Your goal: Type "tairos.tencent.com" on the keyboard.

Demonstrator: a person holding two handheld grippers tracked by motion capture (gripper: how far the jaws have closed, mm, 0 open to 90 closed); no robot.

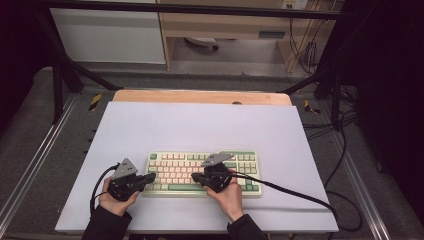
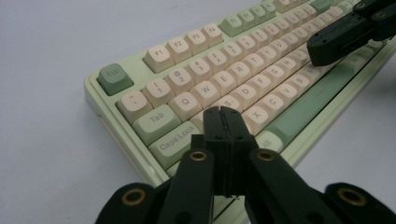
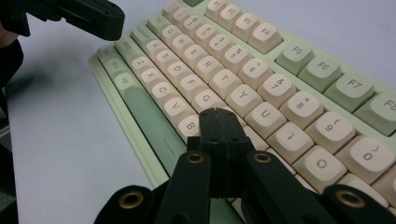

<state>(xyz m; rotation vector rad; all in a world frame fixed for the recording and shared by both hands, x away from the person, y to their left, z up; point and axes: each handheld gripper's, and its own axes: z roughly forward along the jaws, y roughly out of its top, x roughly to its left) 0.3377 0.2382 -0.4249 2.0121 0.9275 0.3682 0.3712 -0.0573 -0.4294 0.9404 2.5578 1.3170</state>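
A pale green keyboard (image 1: pixel 202 173) with cream and green keys lies near the front of the white board. My left gripper (image 1: pixel 150 177) is shut with nothing in it, and its tip hangs over the keyboard's left end. In the left gripper view the closed jaws (image 2: pixel 223 112) point at the keys beside Caps Lock (image 2: pixel 173 140). My right gripper (image 1: pixel 196 176) is also shut and empty, above the lower middle of the keyboard. In the right gripper view its tip (image 3: pixel 219 114) sits over the keys near the B key (image 3: pixel 189 125). Whether either tip touches a key I cannot tell.
The white board (image 1: pixel 200 125) covers a wooden table (image 1: pixel 200 96). A black cable (image 1: pixel 295 192) trails right from the right gripper across the board. Dark frame legs (image 1: pixel 57 85) and more cables (image 1: pixel 345 145) stand around the table.
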